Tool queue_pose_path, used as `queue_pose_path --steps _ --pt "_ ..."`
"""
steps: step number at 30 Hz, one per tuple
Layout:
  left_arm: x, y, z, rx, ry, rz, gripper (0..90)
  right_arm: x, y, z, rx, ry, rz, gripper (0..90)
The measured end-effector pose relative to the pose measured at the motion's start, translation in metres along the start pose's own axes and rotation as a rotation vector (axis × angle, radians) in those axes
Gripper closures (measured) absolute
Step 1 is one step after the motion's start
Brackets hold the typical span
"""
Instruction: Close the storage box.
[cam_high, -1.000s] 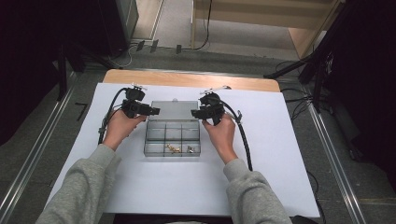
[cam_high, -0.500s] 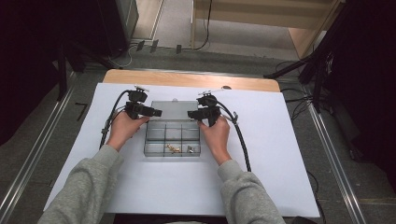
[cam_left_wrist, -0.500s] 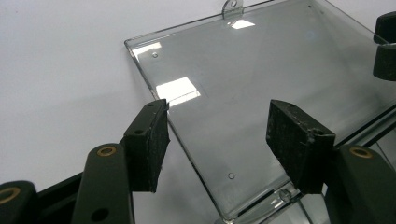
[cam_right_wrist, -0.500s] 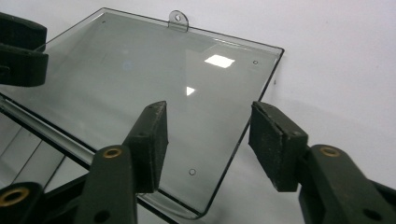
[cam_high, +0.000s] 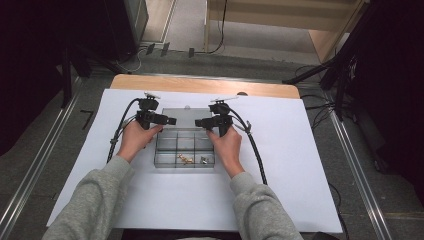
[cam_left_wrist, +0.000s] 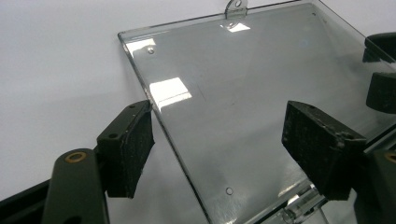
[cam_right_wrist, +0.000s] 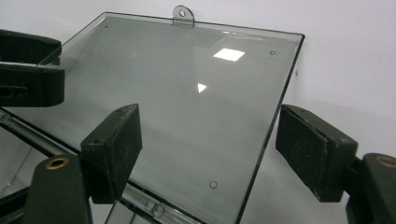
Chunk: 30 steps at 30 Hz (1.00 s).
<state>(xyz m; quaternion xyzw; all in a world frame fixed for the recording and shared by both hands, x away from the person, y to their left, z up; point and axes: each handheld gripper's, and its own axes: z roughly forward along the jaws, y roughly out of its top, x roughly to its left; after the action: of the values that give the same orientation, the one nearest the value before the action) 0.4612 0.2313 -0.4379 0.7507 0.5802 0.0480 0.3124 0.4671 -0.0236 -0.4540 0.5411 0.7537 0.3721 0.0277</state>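
A clear compartment box (cam_high: 176, 144) stands on the white sheet with its lid (cam_high: 186, 116) swung open behind it. My left gripper (cam_high: 170, 121) is at the lid's left side and my right gripper (cam_high: 198, 122) at its right side, pointing toward each other. In the left gripper view the lid (cam_left_wrist: 224, 84) has its left edge between my jaws (cam_left_wrist: 224, 144), and the pads (cam_left_wrist: 128, 149) stand off it. In the right gripper view my jaws (cam_right_wrist: 212, 149) straddle the right edge of the lid (cam_right_wrist: 177, 84) without touching. Both pairs of jaws have just been opening.
Small brass-coloured parts (cam_high: 186, 159) lie in the box's front compartments. The white sheet (cam_high: 300, 165) covers the table, whose wooden edge (cam_high: 200, 85) shows at the back. Black cables (cam_high: 255, 155) trail from both grippers. Dark stands and floor surround the table.
Both hands have stayed beside the open lid. The right gripper has edged slightly toward the box's middle.
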Motion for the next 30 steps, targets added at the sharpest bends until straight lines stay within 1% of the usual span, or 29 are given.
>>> queue_pose_path --steps 1,3,4,6,7,9,10,12,13,14,17,19,20,21,22,23,25,26,27,28,29,30 --pt "0.001 0.000 0.001 0.002 -0.012 -0.017 24.1 -0.001 0.000 0.001 0.001 0.004 0.009 22.7" --pt "0.003 0.000 0.003 0.006 -0.027 -0.030 22.6 -0.001 0.000 0.002 -0.002 0.006 0.012 21.4" --pt "0.004 0.000 0.004 0.011 -0.039 -0.051 22.3 0.000 -0.001 0.002 -0.004 0.006 0.015 20.7" --pt "0.004 0.000 0.005 0.011 -0.051 -0.065 22.4 -0.001 -0.001 0.004 -0.007 0.007 0.028 19.8" --pt "0.003 0.000 0.005 0.012 -0.051 -0.065 22.2 -0.001 -0.001 0.005 -0.007 0.014 0.038 19.9" --pt "0.003 0.000 0.005 0.013 -0.047 -0.063 22.3 -0.004 -0.002 0.009 0.001 0.064 0.083 20.1" --pt "0.003 0.001 0.005 0.014 -0.048 -0.067 22.3 -0.003 -0.002 0.010 -0.002 0.066 0.090 19.6" --pt "0.003 0.001 0.005 0.016 -0.048 -0.061 22.9 -0.001 -0.002 0.009 -0.002 0.051 0.084 19.7" --pt "0.001 0.001 0.003 0.000 -0.039 -0.043 23.6 0.000 -0.002 0.008 -0.010 0.045 0.073 20.5" --pt "0.000 0.002 0.001 -0.005 -0.034 -0.033 24.2 0.001 -0.001 0.006 -0.012 0.036 0.061 21.6" --pt "-0.005 0.003 -0.006 -0.048 0.004 0.010 29.5 0.003 0.001 0.000 -0.039 0.009 0.032 28.5" --pt "-0.006 0.004 -0.010 -0.064 0.020 0.032 34.0 0.004 0.003 -0.005 -0.049 -0.004 0.018 32.6" --pt "-0.007 0.004 -0.013 -0.079 0.019 0.035 35.7 0.005 0.004 -0.008 -0.061 -0.001 0.015 33.8" --pt "-0.007 0.004 -0.013 -0.079 0.019 0.035 36.2 0.004 0.005 -0.011 -0.066 0.002 0.009 35.2" --pt "-0.006 0.004 -0.015 -0.086 0.010 0.041 36.2 0.004 0.005 -0.011 -0.066 0.002 0.009 35.2" --pt "-0.004 0.005 -0.020 -0.106 -0.007 0.036 39.4 0.005 0.006 -0.017 -0.071 -0.006 -0.005 40.5" --pt "-0.005 0.006 -0.026 -0.123 -0.020 0.037 41.6 0.004 0.007 -0.021 -0.076 -0.004 -0.025 44.7" --pt "-0.005 0.006 -0.029 -0.128 -0.018 0.051 42.8 0.004 0.008 -0.025 -0.076 0.000 -0.032 46.6" --pt "-0.005 0.006 -0.029 -0.128 -0.018 0.051 44.3 0.003 0.008 -0.028 -0.077 0.004 -0.035 48.4" --pt "-0.006 0.006 -0.033 -0.136 -0.013 0.068 46.3 0.003 0.009 -0.032 -0.078 0.009 -0.039 50.6" --pt "-0.006 0.006 -0.033 -0.136 -0.013 0.068 47.7 0.003 0.009 -0.032 -0.078 0.009 -0.039 50.6" --pt "-0.008 0.005 -0.037 -0.142 -0.012 0.076 47.7 0.003 0.009 -0.034 -0.076 0.015 -0.038 51.7"
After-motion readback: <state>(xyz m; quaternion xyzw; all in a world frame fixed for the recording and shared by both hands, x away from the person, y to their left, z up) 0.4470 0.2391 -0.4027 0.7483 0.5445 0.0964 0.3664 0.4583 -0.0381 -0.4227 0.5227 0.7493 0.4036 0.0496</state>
